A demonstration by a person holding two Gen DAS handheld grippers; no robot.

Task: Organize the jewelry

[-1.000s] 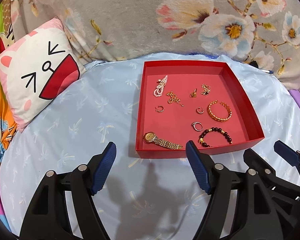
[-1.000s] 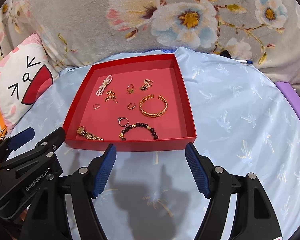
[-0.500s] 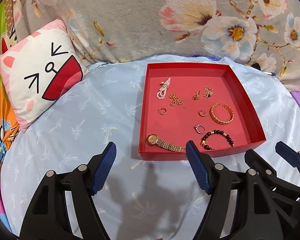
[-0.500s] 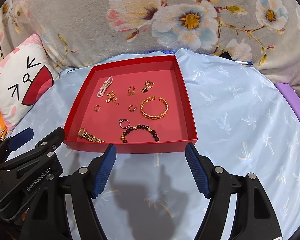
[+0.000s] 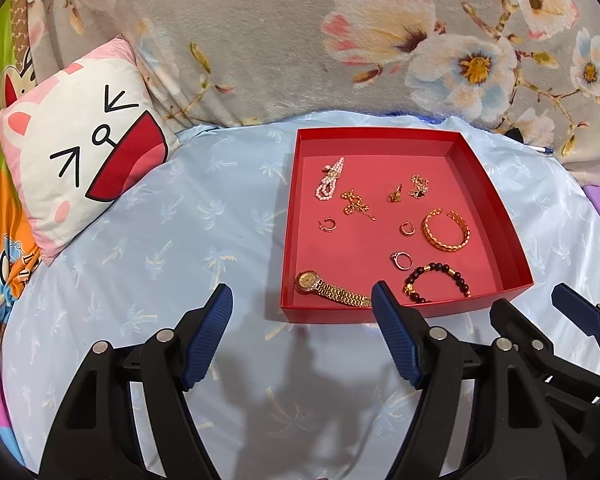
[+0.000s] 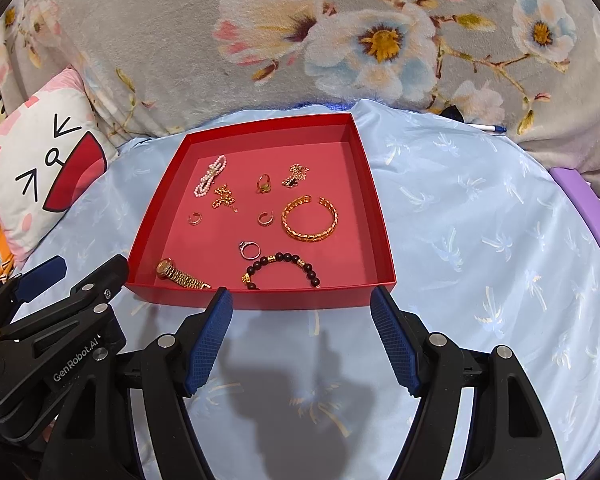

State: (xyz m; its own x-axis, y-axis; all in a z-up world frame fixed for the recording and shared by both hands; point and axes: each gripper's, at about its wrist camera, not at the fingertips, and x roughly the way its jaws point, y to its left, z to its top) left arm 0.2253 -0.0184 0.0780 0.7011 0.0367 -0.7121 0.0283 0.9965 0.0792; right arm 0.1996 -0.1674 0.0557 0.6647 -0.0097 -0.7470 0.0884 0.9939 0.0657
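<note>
Pale blue bedsheet (image 5: 172, 240) holds a red tray (image 5: 324, 314); both grippers' jaws released, empty.

A pale blue sheet (image 5: 148, 240) covers the bed; a grey floral blanket (image 6: 180, 40) rises behind, a cat-face pillow (image 5: 84, 140) lies left.

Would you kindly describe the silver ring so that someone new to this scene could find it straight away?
Look inside the red tray on the pale blue sheet, toward its near edge. The silver ring lies just above the dark beaded bracelet and right of the gold watch. It is the only silver-coloured piece; the others are gold, pearl or dark beads.
</note>
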